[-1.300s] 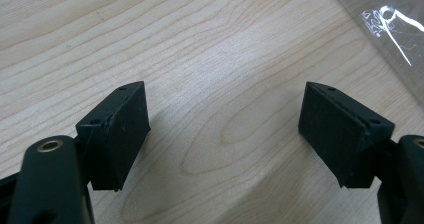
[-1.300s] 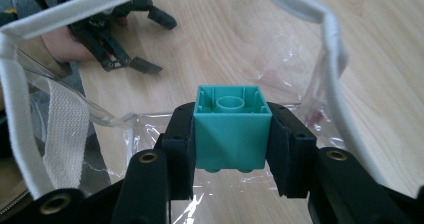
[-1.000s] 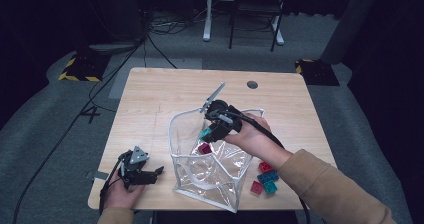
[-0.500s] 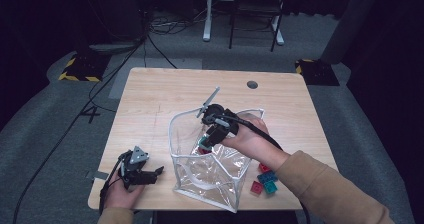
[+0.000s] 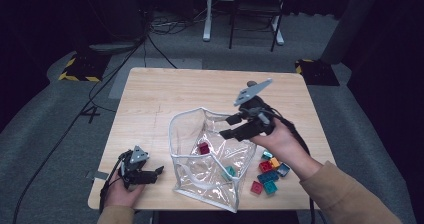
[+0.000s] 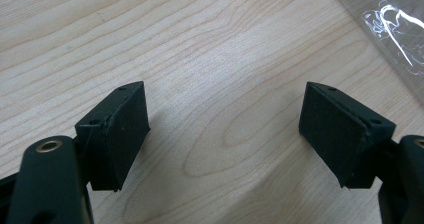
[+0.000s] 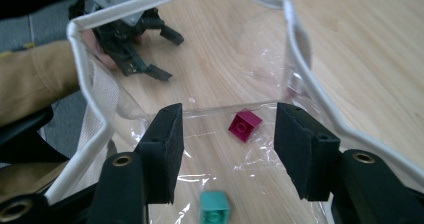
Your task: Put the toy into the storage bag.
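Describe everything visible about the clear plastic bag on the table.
The clear plastic bag is a soft, see-through pouch with a white trimmed rim, standing open-mouthed near the table's front edge. Its walls are creased and glossy. Inside lie a magenta brick and a teal brick. The right gripper hovers over its mouth, jaws having just opened, nothing between them, not touching it as far as can be seen.

Your left gripper [image 5: 150, 173] sits low, jaws spread wide with nothing between them. Your right gripper [image 5: 231, 126] hangs raised, its jaws just opening, nothing between them.
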{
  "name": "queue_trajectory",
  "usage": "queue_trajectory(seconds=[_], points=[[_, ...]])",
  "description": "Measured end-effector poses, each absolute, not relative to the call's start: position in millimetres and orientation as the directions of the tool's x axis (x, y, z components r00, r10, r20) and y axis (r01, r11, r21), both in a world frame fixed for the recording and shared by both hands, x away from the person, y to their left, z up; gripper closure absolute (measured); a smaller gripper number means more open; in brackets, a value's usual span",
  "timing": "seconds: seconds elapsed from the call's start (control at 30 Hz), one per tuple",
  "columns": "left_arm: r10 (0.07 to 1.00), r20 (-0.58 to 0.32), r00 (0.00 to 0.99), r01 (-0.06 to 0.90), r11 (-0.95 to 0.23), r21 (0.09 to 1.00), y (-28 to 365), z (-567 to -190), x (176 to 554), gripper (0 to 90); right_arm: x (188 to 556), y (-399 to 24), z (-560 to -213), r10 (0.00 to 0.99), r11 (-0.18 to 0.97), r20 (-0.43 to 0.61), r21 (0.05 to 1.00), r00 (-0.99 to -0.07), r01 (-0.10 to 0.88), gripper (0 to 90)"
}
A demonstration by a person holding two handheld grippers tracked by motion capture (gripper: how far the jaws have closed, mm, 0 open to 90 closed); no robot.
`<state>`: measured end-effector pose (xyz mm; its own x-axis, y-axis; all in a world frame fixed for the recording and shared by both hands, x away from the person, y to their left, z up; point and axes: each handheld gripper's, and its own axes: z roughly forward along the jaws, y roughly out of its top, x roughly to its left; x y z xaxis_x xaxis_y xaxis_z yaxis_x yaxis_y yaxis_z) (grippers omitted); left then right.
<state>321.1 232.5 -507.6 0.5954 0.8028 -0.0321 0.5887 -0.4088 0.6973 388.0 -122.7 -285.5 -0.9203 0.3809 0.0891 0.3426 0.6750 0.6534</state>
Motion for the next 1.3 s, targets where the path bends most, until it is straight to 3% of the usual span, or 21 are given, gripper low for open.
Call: queue_trajectory(seconds=[0.27,0.67,0.9,1.3], points=[[0.804,-0.032,0.594,0.589,-0.407,0.698,232,-508,321,20.4,367,-202,-272,0.455,0.541,0.088,0.763,-0.886,0.353,45.4],[0.806,-0.034,0.592,0.591,-0.404,0.698,232,-508,321,20.3,363,-277,-297,0.585,0.436,0.107,0.794,-0.804,0.423,46.9],[0.805,-0.034,0.592,0.591,-0.405,0.698,232,-508,321,20.3,369,-280,-337,0.616,0.484,0.072,0.751,-0.784,0.449,47.7],[0.807,-0.033,0.59,0.592,-0.404,0.698,232,-508,321,20.3,393,-260,-420,0.633,0.614,0.032,0.589,-0.774,0.526,51.8]])
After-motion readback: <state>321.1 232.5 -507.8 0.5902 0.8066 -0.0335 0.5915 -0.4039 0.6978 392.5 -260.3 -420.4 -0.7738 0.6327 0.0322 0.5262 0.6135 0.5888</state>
